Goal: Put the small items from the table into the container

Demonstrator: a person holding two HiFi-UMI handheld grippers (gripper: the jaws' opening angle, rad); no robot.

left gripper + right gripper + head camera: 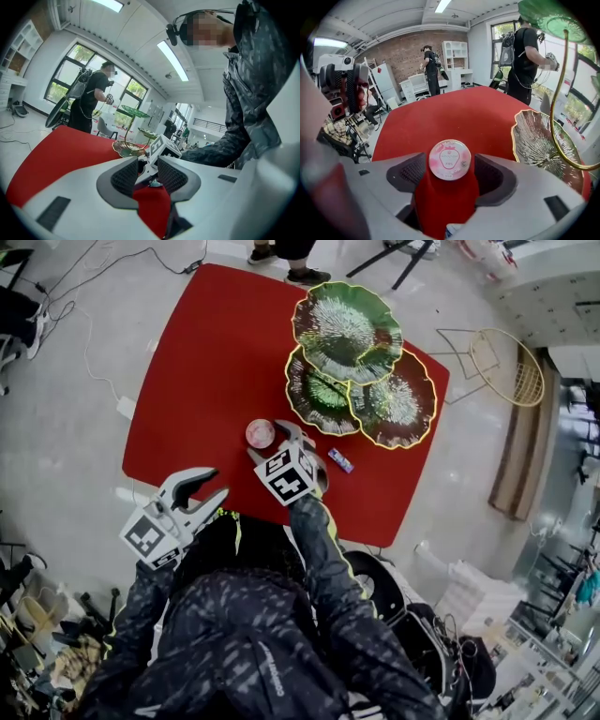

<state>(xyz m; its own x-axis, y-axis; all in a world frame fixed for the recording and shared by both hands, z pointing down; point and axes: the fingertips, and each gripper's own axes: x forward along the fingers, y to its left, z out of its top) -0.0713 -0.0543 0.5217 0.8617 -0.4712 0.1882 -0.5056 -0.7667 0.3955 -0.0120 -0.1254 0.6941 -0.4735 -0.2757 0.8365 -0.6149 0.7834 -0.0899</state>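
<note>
My right tongs (450, 174) stand apart, the pink tin (449, 159) lying untouched between their tips at lower centre; I'd sink lower, centre it, then squeeze gently; left tongs (147, 174) apart, empty; the leaf dishes (347, 334) wait at upper right on the desk (206, 362).

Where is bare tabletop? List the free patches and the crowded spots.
Free: left half of the red table, far edge to the left gripper. Crowded: the right side, with the leaf dishes, pink tin, small packet and right gripper.

Pink round tin (449, 160): print too small to read. Pale item (451, 230) cut off at the near edge; leaf-shaped dish (536, 140) cut off at right.
</note>
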